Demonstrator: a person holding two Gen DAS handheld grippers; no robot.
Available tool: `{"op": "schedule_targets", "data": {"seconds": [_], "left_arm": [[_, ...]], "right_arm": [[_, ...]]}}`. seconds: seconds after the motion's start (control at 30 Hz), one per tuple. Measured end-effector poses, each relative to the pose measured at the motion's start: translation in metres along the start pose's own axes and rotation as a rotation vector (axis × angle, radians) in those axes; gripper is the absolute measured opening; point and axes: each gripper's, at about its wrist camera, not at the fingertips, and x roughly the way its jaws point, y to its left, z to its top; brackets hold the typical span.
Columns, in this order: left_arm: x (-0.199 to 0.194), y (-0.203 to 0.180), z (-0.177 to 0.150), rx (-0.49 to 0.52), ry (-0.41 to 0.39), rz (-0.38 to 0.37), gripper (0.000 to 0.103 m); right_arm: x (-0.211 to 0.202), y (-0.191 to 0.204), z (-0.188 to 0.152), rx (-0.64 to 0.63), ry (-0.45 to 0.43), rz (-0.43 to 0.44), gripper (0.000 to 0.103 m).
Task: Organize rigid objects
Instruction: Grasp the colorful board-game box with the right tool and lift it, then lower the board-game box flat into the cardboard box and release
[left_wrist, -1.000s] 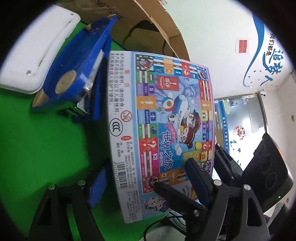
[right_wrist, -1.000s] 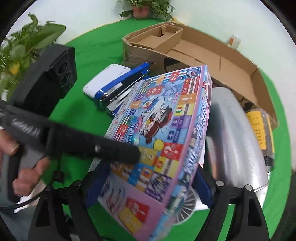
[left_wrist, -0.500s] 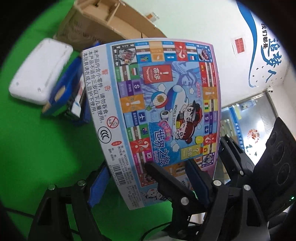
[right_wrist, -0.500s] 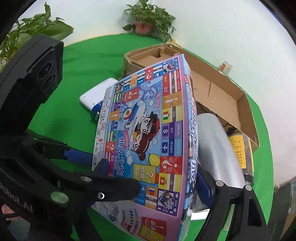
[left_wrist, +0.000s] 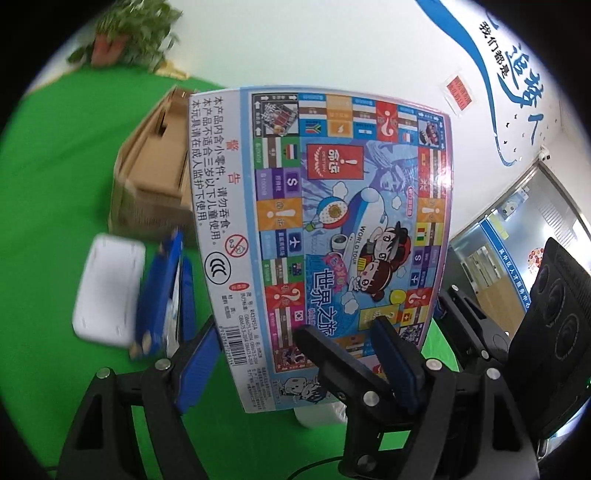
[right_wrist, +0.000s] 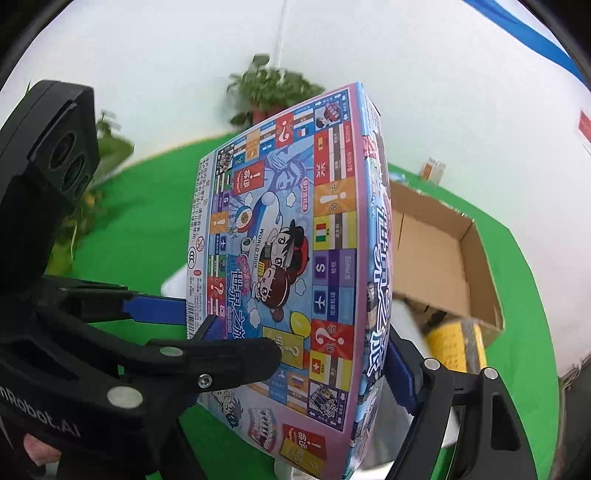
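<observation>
Both tongs, left (left_wrist: 295, 363) and right (right_wrist: 306, 363), pinch the upright board-game box (left_wrist: 332, 236) between them

Game box: the flat, colourfully printed cardboard board-game box (left_wrist: 332, 236) had a glossy, smooth film finish.
Carton: the open brown corrugated cardboard carton (right_wrist: 439, 254) looked matt and rough.
Table cover: the green cloth table cover (left_wrist: 55, 184) looked matt.
Pads: the blue gripper pads (left_wrist: 391, 365) looked like smooth plastic.
</observation>
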Motion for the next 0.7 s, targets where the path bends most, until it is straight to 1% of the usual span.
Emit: {"op": "schedule_targets", "data": {"seconds": [0.13,0.2,0.23,0.27,0.33,0.37,0.57,0.7], "left_arm": [[-0.004,-0.006,0.018,0.055,-0.031,0.021,0.081],[-0.003,-0.008,0.022,0.073,-0.042,0.028,0.081],[-0.004,-0.011,0.030,0.088,-0.049,0.036,0.081],[-0.011,-0.002,0.027,0.096,-0.054,0.040,0.081],[-0.009,-0.010,0.040,0.113,-0.066,0.054,0.081],[-0.001,-0.024,0.051,0.123,-0.071,0.063,0.081],[0.018,-0.030,0.085,0.136,-0.062,0.098,0.081],[0.032,-0.027,0.110,0.149,-0.035,0.143,0.081]], "right_arm": [[-0.002,-0.016,0.027,0.027,-0.057,0.004,0.078],[-0.002,-0.022,0.037,0.037,-0.079,0.003,0.078],[-0.002,-0.025,0.042,0.045,-0.091,0.003,0.078],[0.001,-0.033,0.050,0.052,-0.101,0.005,0.078],[0.005,-0.043,0.062,0.071,-0.118,0.010,0.078],[0.007,-0.048,0.068,0.081,-0.125,0.014,0.078],[0.027,-0.073,0.097,0.126,-0.139,0.035,0.077],[0.050,-0.085,0.113,0.168,-0.109,0.067,0.077]]}}
